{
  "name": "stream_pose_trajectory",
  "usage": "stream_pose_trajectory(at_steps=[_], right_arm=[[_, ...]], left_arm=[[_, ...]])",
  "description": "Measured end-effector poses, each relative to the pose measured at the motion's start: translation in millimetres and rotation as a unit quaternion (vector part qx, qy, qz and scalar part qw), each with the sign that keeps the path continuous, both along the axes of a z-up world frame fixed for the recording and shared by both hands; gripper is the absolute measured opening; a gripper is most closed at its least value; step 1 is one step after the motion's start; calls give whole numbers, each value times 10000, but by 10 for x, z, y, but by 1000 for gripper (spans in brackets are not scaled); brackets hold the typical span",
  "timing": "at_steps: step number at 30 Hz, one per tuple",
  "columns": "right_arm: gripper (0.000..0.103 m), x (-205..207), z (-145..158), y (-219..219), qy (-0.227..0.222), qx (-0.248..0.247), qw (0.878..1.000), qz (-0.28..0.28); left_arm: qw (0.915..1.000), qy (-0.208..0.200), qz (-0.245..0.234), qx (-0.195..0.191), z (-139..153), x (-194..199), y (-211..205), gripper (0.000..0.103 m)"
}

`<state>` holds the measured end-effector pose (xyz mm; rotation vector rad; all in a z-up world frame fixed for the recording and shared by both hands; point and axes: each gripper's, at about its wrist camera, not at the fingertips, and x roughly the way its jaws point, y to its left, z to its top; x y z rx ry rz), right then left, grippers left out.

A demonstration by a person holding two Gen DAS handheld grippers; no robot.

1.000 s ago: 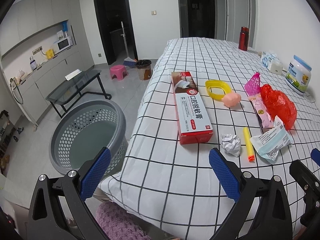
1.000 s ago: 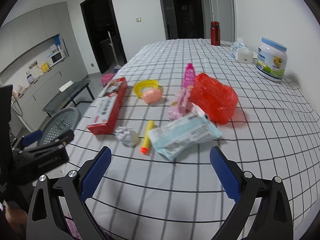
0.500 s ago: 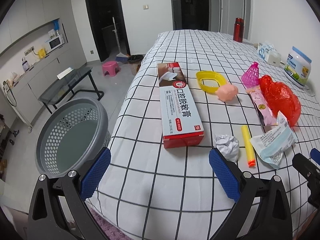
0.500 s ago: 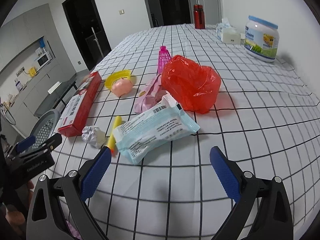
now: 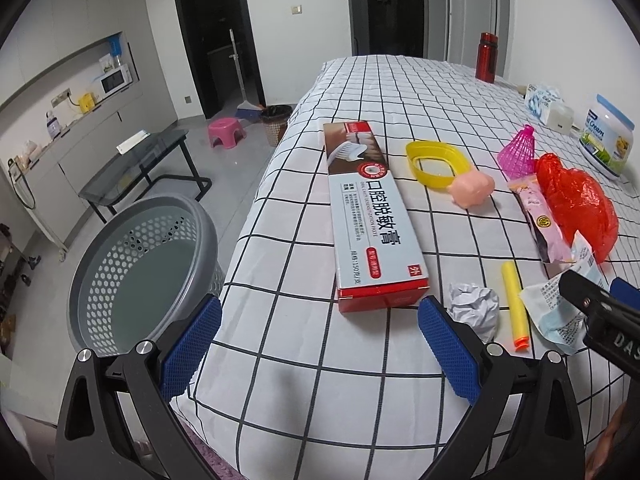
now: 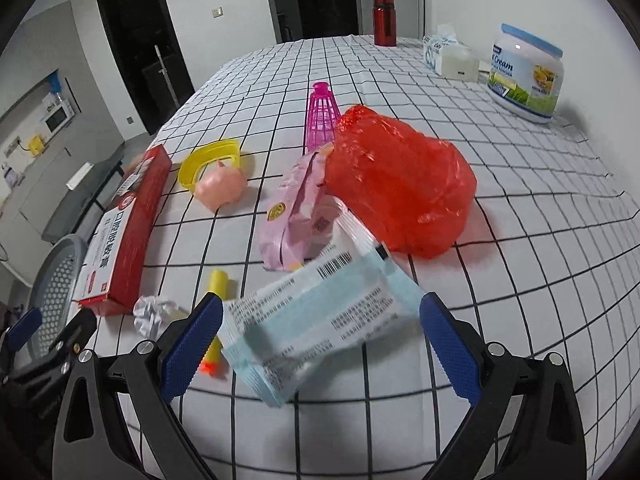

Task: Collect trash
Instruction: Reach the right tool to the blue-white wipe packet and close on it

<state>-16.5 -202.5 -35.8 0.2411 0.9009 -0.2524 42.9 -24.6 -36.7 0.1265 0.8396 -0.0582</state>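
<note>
Both grippers, left [image 5: 318,336] and right [image 6: 320,340], spread wide, holding nothing: collection not begun.
From left, I see the basket [image 5: 120,240] empty; toothpaste box [image 5: 374,216], paper ball [image 5: 474,308], mask packet [image 6: 316,320], red bag [image 6: 400,176] lie on the table [image 5: 304,380].

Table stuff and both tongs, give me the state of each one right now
left tongs: open, empty
right tongs: open, around blue packet, not closed
blue packet: lying flat
toothpaste box: closed, flat
paper ball: crumpled
red bag: crumpled
red bottle: upright
jar: upright, lidded
basket: upright on floor
</note>
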Motion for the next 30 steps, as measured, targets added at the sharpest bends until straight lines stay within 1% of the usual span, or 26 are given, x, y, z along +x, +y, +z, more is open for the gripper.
stream_pose_trajectory(at_steps=[6, 15, 22, 25, 28, 30], right_arm=[[94, 121, -50, 103, 236, -530, 9983, -90], [94, -162, -124, -71, 421, -549, 9974, -192], [94, -395, -105, -295, 491, -658, 9956, -456], [94, -487, -78, -371, 472, -560, 9959, -527], [94, -548, -7, -448, 265, -193, 9978, -580], [94, -528, 20, -474, 161, -39, 9979, -627]], left_arm=[[10000, 48, -19, -38, -20, 32, 12, 97], [9999, 59, -107, -110, -25, -5, -6, 97], [9995, 61, -250, -159, -14, -65, -106, 97], [9993, 70, -323, -174, -15, -79, -152, 97], [9992, 66, -351, -183, -15, -81, -194, 97], [9991, 60, -356, -203, -15, -78, -218, 97]])
